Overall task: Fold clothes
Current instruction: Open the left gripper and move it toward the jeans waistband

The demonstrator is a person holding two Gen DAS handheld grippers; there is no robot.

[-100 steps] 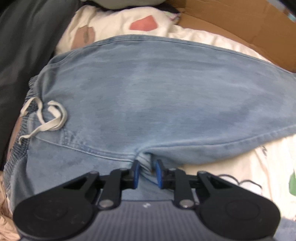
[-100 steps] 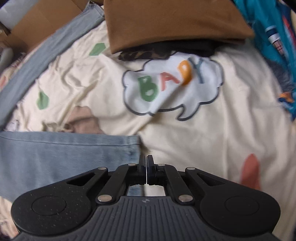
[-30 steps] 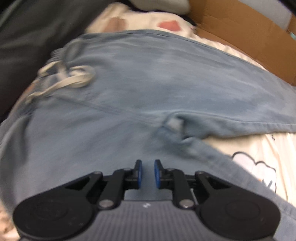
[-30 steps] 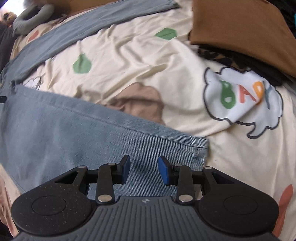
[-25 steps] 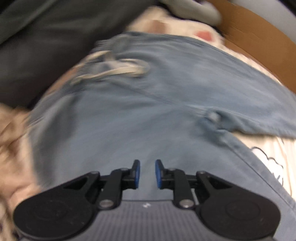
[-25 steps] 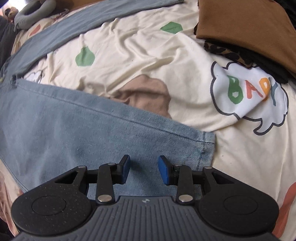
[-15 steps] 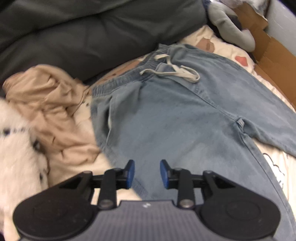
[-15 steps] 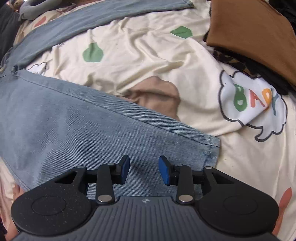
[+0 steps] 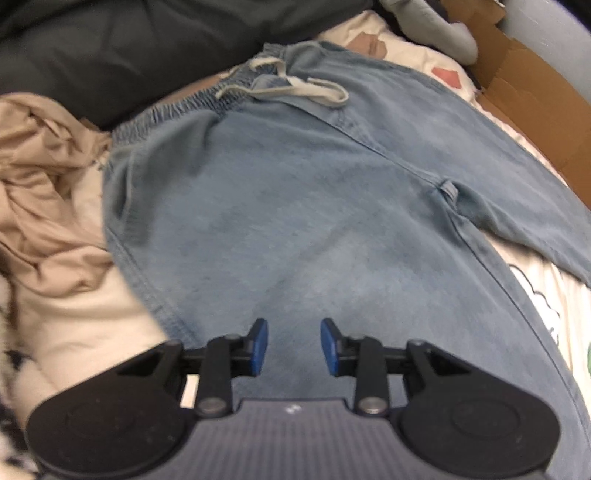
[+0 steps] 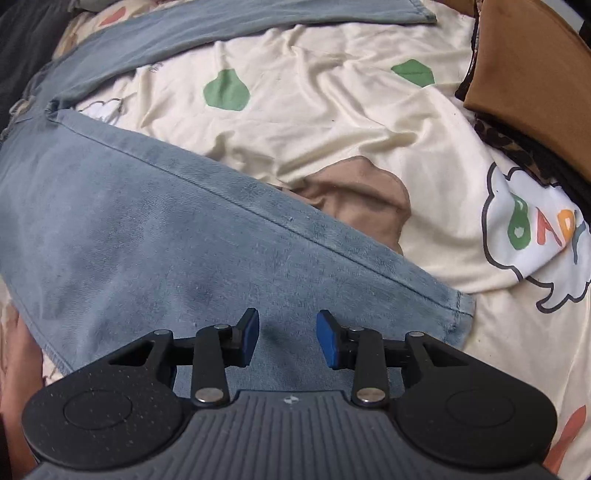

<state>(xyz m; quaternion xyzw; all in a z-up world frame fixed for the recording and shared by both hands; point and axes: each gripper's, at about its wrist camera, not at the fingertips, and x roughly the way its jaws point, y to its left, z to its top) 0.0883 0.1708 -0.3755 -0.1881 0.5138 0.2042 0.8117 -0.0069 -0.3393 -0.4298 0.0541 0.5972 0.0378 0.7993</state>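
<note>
Light blue jeans (image 9: 295,206) lie spread on a cream printed bedsheet (image 10: 332,92), with the elastic waistband and white drawstring (image 9: 291,86) at the far end. My left gripper (image 9: 294,347) hovers over the hip area, open, with nothing between its blue pads. In the right wrist view the near leg (image 10: 147,240) runs to its hem (image 10: 458,314) at the right. My right gripper (image 10: 288,339) stands open above that leg, a little short of the hem. The other leg (image 10: 221,29) stretches along the top.
A crumpled beige garment (image 9: 44,184) lies left of the jeans, with dark grey bedding (image 9: 110,44) behind. A cardboard box (image 9: 535,92) and grey plush (image 9: 436,26) sit at the far right. A brown folded garment (image 10: 535,55) on dark leopard-print cloth (image 10: 517,147) occupies the right.
My left gripper slid from the crotch seam toward the hip side and its jaws widened; the waistband and beige garment came into view. The right gripper drifted slightly along the near leg, still open.
</note>
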